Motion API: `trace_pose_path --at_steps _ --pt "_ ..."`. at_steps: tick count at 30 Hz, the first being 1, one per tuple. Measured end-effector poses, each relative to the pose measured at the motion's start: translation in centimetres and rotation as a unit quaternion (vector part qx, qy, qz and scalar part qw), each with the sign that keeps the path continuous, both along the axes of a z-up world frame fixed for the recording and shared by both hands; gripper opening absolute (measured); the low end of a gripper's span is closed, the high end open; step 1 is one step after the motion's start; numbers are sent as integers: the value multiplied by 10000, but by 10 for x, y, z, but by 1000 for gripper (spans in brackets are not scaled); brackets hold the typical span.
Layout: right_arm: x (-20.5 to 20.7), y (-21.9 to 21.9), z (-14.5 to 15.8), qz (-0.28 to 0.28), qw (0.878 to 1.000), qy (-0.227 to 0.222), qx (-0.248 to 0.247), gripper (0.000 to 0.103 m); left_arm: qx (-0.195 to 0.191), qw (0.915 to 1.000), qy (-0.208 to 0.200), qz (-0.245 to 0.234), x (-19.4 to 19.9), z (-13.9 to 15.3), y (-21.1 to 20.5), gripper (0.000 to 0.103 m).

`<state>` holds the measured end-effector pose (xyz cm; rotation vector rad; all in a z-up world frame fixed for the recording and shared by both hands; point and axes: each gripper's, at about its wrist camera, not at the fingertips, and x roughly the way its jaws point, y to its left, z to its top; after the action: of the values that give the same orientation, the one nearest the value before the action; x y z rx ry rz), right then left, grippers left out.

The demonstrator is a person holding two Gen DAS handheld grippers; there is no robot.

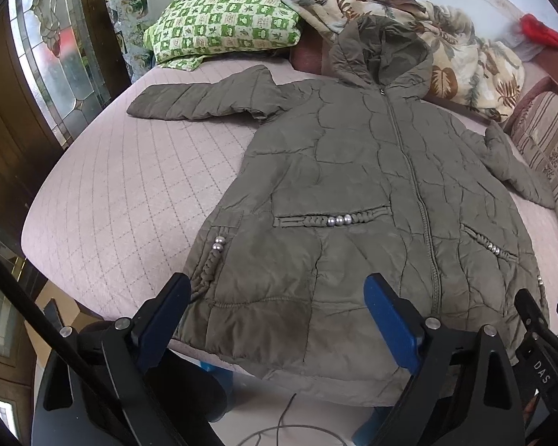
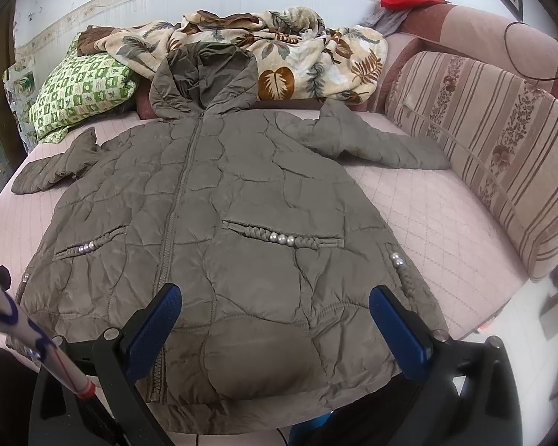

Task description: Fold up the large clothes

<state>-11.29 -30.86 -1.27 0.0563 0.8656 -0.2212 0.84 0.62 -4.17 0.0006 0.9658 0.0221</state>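
Observation:
An olive quilted hooded coat (image 1: 353, 186) lies flat, front up and zipped, on the pink quilted bed (image 1: 122, 193). Its sleeves are spread out to both sides and its hem hangs over the near edge. It also shows in the right wrist view (image 2: 241, 223). My left gripper (image 1: 279, 290) is open and empty, hovering above the coat's hem on its left half. My right gripper (image 2: 275, 301) is open and empty above the hem on the coat's right half. The right gripper's fingers (image 1: 532, 312) also show at the lower right of the left wrist view.
A green checked pillow (image 1: 223, 26) and a leaf-print blanket (image 2: 297, 59) lie behind the hood. A striped sofa cushion (image 2: 502, 148) bounds the bed (image 2: 427, 223) on the right. A wooden door with patterned glass (image 1: 48, 59) stands at the left. A cable (image 1: 279, 423) lies on the floor below.

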Motion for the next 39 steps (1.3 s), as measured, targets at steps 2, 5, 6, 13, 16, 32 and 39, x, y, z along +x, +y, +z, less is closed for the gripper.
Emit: trace_pose_path --at_steps 2,5,6,13,16,32,39 --pt "1 -1 -1 -3 10000 9 11 103 -33 10000 -4 12 3 -1 4 94" --pt "2 -3 -4 -22 10000 39 10 103 -43 9999 -51 102 8 0 17 94" --pt "2 -4 -5 -42 10000 53 17 103 -55 9998 -81 192 10 0 25 94" --pt "-1 -24 -15 -336 9992 177 108 103 -257 9977 189 598 49 -21 85 94" --pt "-3 -28 -17 -390 9990 204 93 103 -56 9983 477 316 67 -45 90 94" --pt "-3 -31 -23 -483 9980 377 -153 103 -571 9943 791 424 47 -67 114 61" --pt "16 -5 -23 -73 9993 320 -172 103 -602 9930 132 1009 101 -18 183 62"
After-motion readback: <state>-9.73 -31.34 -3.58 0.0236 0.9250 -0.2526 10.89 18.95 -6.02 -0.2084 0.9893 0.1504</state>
